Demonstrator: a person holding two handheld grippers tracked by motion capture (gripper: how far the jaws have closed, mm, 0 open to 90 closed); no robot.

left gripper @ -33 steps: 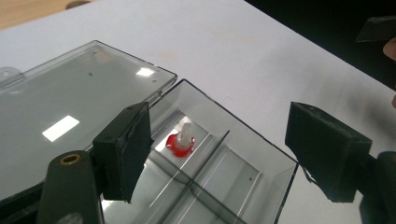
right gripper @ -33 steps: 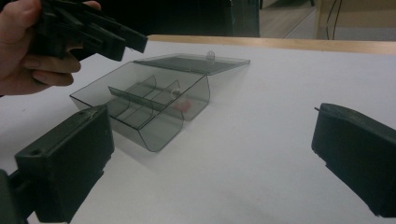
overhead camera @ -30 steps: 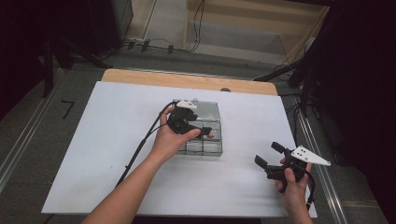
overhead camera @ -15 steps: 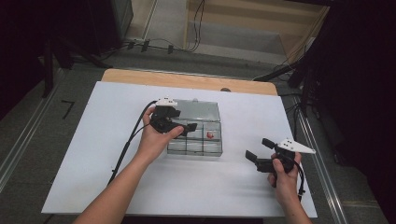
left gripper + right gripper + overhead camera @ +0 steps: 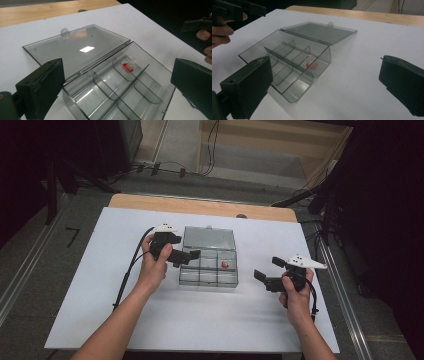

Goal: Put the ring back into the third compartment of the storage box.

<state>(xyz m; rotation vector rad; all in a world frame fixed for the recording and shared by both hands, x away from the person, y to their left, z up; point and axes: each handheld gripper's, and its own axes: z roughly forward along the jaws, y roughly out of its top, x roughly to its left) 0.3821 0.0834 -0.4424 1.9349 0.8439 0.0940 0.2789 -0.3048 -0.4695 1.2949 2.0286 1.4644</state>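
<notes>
Box and lid are lying open on the white table, and you are sitting between steps, as I judge it: the small red piece is resting in a far compartment, and neither tool is carrying anything. Your left gripper is hovering at the box's left edge with its jaws spread wide; in the left gripper view the red piece is lying ahead of the fingers, between them, beyond two curved dividers. Your right gripper is hanging off to the side, well apart from the box, jaws also wide (its own view has the red piece ahead and left of centre, behind the clear wall). The next move probably calls for either reaching down past the dividers to pinch that piece, or catching the lid's far edge to swing it shut. For either one you are needing a much narrower opening and a slow, level approach.
</notes>
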